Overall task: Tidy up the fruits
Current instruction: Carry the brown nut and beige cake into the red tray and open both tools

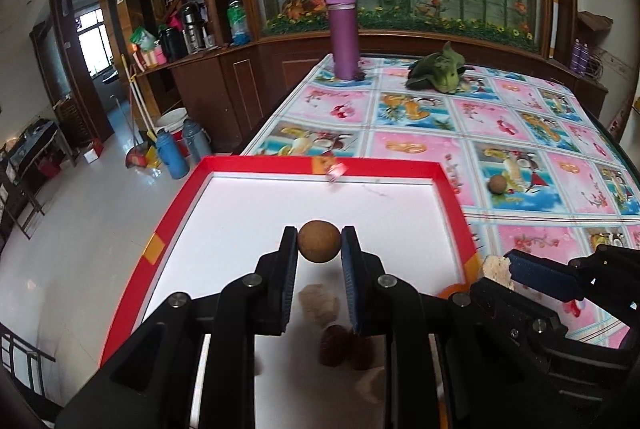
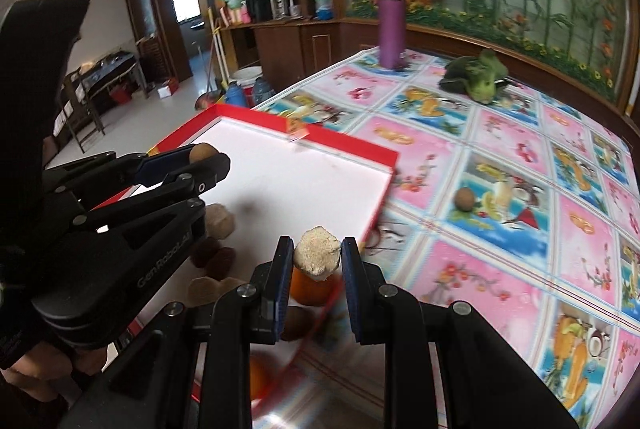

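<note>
My left gripper is shut on a round brown fruit and holds it above the white floor of the red-rimmed tray. My right gripper is shut on a pale, rough, beige fruit over the tray's right edge. In the right wrist view the left gripper hangs over the tray with its brown fruit. Inside the tray lie a beige fruit, dark red-brown fruits and an orange one. One more brown round fruit rests on the tablecloth.
A purple bottle stands at the table's far end beside a green leafy vegetable. The patterned tablecloth covers the table to the right of the tray. The table's left edge drops to a tiled floor with buckets and flasks.
</note>
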Motion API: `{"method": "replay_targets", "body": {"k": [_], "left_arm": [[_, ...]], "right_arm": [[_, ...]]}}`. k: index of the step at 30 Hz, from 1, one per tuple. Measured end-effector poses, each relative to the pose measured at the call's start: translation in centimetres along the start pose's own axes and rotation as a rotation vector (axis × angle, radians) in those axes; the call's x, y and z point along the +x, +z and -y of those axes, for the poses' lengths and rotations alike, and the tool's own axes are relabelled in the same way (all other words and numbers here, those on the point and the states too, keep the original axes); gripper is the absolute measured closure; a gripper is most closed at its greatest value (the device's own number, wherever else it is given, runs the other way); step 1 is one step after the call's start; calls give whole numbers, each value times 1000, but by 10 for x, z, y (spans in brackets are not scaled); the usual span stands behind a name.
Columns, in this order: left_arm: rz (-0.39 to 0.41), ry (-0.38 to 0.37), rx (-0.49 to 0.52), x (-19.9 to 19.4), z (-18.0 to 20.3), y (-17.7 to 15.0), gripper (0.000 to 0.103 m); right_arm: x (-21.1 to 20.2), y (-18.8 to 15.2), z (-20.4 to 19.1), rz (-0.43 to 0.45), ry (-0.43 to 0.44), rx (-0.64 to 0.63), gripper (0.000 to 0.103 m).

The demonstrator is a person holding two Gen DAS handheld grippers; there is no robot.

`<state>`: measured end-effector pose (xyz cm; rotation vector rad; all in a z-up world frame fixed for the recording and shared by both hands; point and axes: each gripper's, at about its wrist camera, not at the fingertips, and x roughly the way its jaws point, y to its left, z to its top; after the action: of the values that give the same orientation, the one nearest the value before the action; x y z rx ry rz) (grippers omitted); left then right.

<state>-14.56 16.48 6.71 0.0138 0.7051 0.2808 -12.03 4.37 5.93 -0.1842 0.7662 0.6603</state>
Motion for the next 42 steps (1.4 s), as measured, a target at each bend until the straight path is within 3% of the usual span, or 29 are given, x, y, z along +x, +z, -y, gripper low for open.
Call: {"method": "replay_targets", "body": {"k": [18, 26, 28, 32, 37, 42], "left_arm": [[-33, 68, -13, 15, -22, -21, 79], [-34, 125, -1, 17, -22, -26, 78], [-39, 133, -3, 17, -23, -26, 63], [-20, 150, 8, 13, -20, -24, 56], [-2, 115, 16, 3, -15, -22, 38], [11, 70, 13, -3, -6, -16, 37]], "right_arm": [[14, -4, -22, -23, 11, -44, 79], [7, -4, -19, 17, 75, -8, 76], [0, -3, -17, 47, 74, -3, 73], [-9, -1, 0, 76, 54, 33, 72], [-17, -8, 48, 76, -1, 130, 72], [-19, -19, 115, 25, -106, 249, 72]]}}
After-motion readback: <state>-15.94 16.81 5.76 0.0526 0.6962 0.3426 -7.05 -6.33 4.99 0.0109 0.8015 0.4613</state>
